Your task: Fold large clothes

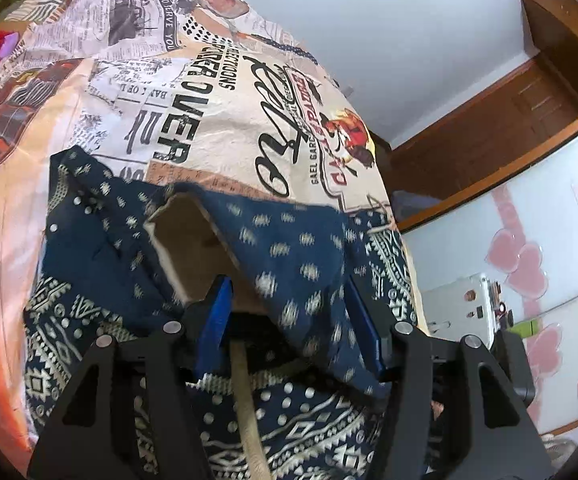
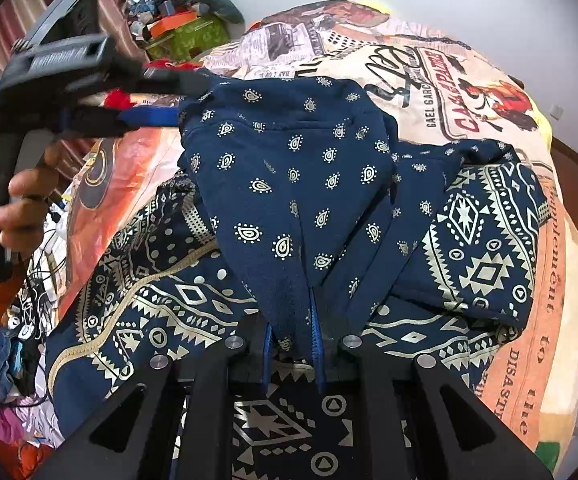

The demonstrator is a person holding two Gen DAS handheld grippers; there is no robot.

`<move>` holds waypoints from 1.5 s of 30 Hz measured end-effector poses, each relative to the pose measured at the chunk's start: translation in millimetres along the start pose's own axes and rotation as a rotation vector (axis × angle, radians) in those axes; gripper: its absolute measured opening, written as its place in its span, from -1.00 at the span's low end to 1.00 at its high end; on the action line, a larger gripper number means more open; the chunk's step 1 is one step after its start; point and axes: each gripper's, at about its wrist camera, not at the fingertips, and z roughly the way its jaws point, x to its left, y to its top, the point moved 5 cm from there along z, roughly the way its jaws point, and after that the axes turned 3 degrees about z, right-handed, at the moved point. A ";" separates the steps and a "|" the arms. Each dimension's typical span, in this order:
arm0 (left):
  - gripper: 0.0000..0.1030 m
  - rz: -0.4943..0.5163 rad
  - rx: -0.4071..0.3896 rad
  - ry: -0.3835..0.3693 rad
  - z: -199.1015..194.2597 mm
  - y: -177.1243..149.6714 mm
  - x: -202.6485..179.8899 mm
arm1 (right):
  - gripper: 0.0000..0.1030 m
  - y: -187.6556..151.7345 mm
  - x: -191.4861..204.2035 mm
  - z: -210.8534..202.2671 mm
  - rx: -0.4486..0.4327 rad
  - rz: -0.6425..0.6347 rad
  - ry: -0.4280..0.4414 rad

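A large navy garment [image 2: 289,184] with cream paisley and geometric print lies on a bed. My right gripper [image 2: 291,336] is shut on a fold of it near its bottom edge and holds it lifted. My left gripper [image 2: 157,100] shows at the left of the right wrist view, at the far corner of the same fold. In the left wrist view my left gripper [image 1: 289,304] has its blue fingers [image 1: 217,312] spread wide, with a flap of the garment [image 1: 289,248] draped between them and its pale lining showing.
The bed has a newspaper-print cover [image 2: 449,80] with orange areas. A pile of clothes and boxes [image 2: 177,16] sits at the far left. A brown wooden door frame [image 1: 489,120] and a white wall with pink hearts [image 1: 529,264] stand to the right.
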 end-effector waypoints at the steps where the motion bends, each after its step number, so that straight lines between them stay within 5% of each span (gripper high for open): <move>1: 0.07 0.000 0.000 0.015 3.2 2.1 0.6 | -0.76 -0.4 -1.2 0.8 0.005 0.007 0.005; 4: -0.63 0.055 0.017 0.071 12.1 2.7 -2.2 | -0.76 -0.1 -2.9 0.4 0.012 0.028 0.015; 10: -0.81 0.201 -0.026 0.120 -7.2 -16.5 -25.1 | -0.75 0.4 -9.0 -6.5 0.042 0.069 0.027; 15: -0.81 0.251 -0.028 0.097 -37.5 -48.9 -37.3 | -0.67 -4.4 -10.6 -20.6 0.046 0.099 0.045; 21: -0.81 0.230 0.035 0.087 -44.6 -98.5 -28.2 | 0.06 -12.4 -2.3 -49.3 -0.021 0.104 0.068; 28: -0.79 0.220 0.140 0.160 -32.6 -164.3 -4.2 | 0.14 -14.2 7.2 -72.9 -0.075 0.100 0.065; 30: -0.60 0.227 0.113 0.189 -37.0 -172.7 0.3 | 0.15 -14.3 7.9 -74.4 -0.080 0.104 0.062; 32: -0.39 0.237 0.095 0.218 -46.8 -173.1 2.6 | 0.16 -14.0 7.5 -74.4 -0.079 0.111 0.062; 37: -0.27 0.274 0.045 0.280 -77.4 -159.7 8.0 | 0.17 -6.2 4.3 -68.1 -0.075 0.127 0.052; 45: -0.07 0.307 -0.071 0.350 -93.9 -88.6 4.9 | 0.18 32.3 4.5 -58.3 -0.107 0.118 0.036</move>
